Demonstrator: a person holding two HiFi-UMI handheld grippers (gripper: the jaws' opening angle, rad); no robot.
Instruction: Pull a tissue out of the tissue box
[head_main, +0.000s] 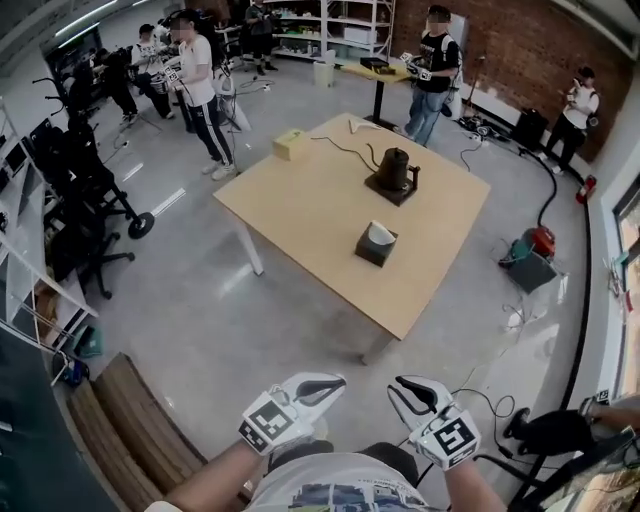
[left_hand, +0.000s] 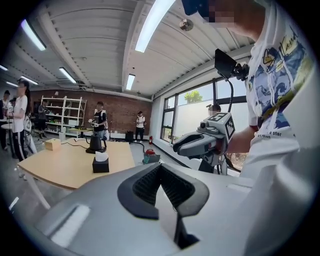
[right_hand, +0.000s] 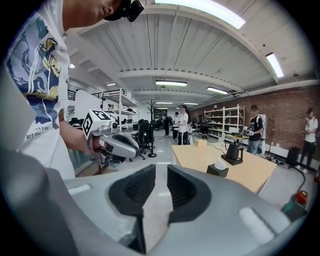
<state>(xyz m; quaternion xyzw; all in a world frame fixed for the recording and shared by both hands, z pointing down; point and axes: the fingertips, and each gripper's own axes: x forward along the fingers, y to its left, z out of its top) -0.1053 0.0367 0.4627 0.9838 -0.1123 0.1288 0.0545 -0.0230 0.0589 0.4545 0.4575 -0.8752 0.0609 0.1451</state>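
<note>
Not begun: tissue box (head_main: 377, 243) untouched near table (head_main: 300, 190) centre; left gripper (head_main: 335, 383) apparently closed, right gripper (head_main: 398, 388) narrowly parted, both empty.

In the head view, the bottom edge cuts off the person's forearms (head_main: 215, 480). The tissue box (head_main: 377, 243) at mid-frame is too small to show any print, and the beige box (head_main: 290, 144) above-left of it also.

Your head camera looks steeply down from well back, with the table (head_main: 300, 205) far ahead. Both gripper views look roughly level and angle inward, and all three share that table and the tissue box (head_main: 376, 246).
</note>
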